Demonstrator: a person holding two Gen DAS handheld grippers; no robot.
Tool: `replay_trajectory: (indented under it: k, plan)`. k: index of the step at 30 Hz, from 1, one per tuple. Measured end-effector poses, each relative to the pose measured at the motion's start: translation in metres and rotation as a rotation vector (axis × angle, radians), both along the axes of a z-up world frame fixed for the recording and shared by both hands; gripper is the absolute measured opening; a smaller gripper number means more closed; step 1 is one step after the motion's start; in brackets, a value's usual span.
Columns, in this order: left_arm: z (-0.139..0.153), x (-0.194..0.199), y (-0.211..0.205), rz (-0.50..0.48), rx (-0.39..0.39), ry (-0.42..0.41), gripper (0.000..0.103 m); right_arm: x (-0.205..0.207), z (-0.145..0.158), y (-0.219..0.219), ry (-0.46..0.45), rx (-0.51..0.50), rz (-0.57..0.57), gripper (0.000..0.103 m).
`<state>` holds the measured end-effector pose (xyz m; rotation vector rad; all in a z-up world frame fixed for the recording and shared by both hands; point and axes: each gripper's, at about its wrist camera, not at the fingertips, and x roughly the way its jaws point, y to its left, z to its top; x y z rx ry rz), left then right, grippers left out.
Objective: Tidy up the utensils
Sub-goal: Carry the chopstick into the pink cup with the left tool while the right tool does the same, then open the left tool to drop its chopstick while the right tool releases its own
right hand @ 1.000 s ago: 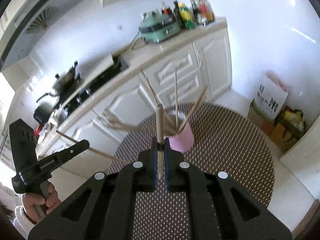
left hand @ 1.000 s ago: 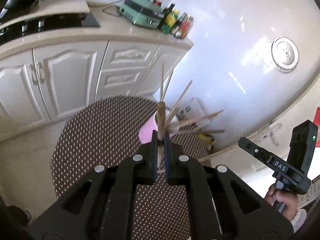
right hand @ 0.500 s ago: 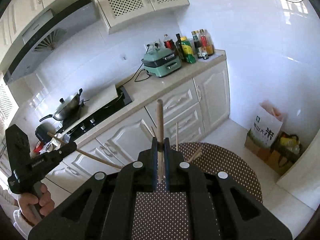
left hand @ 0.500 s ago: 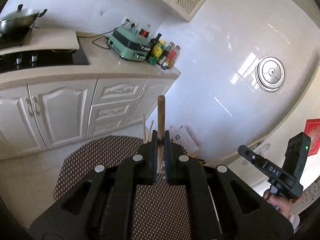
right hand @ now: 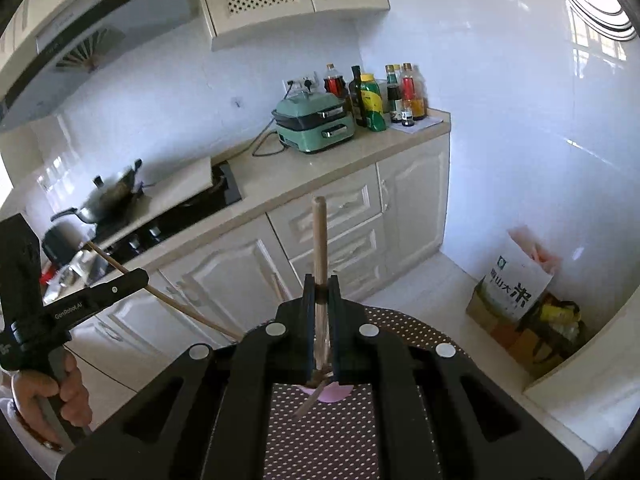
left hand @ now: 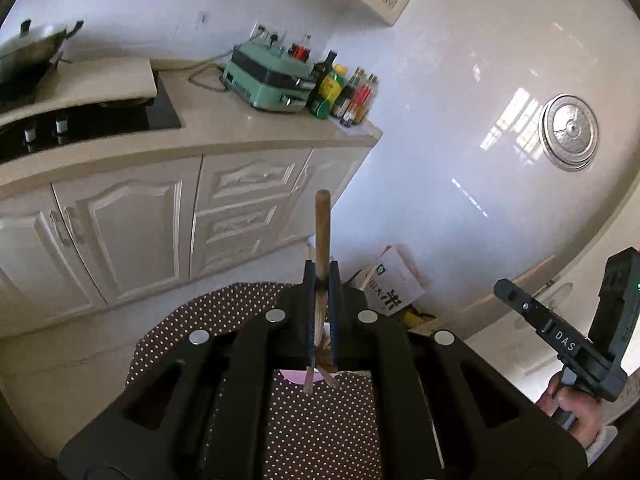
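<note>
Both grippers lifted clear of pink cup [right hand: 326, 393]; left gripper [left hand: 321, 280] and right gripper [right hand: 321, 286] jaws each pinching chopstick.

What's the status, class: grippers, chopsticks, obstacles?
Left gripper shut on a chopstick. Right gripper shut on another chopstick. Pink cup below. Nothing blocking.

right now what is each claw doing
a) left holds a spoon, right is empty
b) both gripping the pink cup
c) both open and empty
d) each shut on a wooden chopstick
d: the left claw is clamped on a wooden chopstick that stands up between its fingers, and the right claw pinches its own chopstick the same way.
</note>
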<state>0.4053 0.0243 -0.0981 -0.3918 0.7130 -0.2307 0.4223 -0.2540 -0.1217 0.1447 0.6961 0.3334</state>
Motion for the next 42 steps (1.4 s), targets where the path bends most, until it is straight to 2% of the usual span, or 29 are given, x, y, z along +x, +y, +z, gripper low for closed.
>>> replay_trajectory:
  k: [10, 15, 20, 27, 33, 35, 36, 37, 38, 42]
  plan:
    - [-0.038, 0.029, -0.013, -0.03, 0.015, 0.08, 0.006, 0.019, -0.027, 0.009, 0.011, -0.066, 0.016, 0.005]
    - [-0.051, 0.035, -0.025, -0.058, 0.05, 0.1, 0.006, 0.017, -0.037, 0.018, -0.004, -0.117, 0.048, 0.005]
    - [-0.066, 0.036, -0.038, -0.096, 0.082, 0.135, 0.006, 0.021, -0.047, 0.024, 0.018, -0.138, 0.071, 0.005]
    - [-0.076, 0.037, -0.044, -0.137, 0.084, 0.18, 0.007, 0.026, -0.065, 0.026, 0.093, -0.126, 0.079, 0.005]
    - [-0.076, 0.038, -0.047, -0.153, 0.079, 0.208, 0.009, 0.026, -0.073, 0.023, 0.165, -0.055, 0.069, 0.006]
    - [-0.076, 0.036, -0.049, -0.157, 0.087, 0.217, 0.015, 0.025, -0.072, 0.022, 0.175, -0.046, 0.06, 0.008]
    - [-0.074, 0.034, -0.05, -0.157, 0.092, 0.211, 0.026, 0.024, -0.071, 0.022, 0.175, -0.045, 0.059, 0.008]
    - [-0.073, 0.032, -0.05, -0.155, 0.095, 0.204, 0.044, 0.022, -0.069, 0.023, 0.176, -0.044, 0.059, 0.008]
    - [-0.071, 0.03, -0.05, -0.151, 0.097, 0.198, 0.053, 0.021, -0.068, 0.023, 0.178, -0.041, 0.062, 0.009]
    - [-0.061, 0.022, -0.051, -0.155, 0.105, 0.166, 0.055, 0.012, -0.061, 0.023, 0.172, -0.027, 0.056, 0.009]
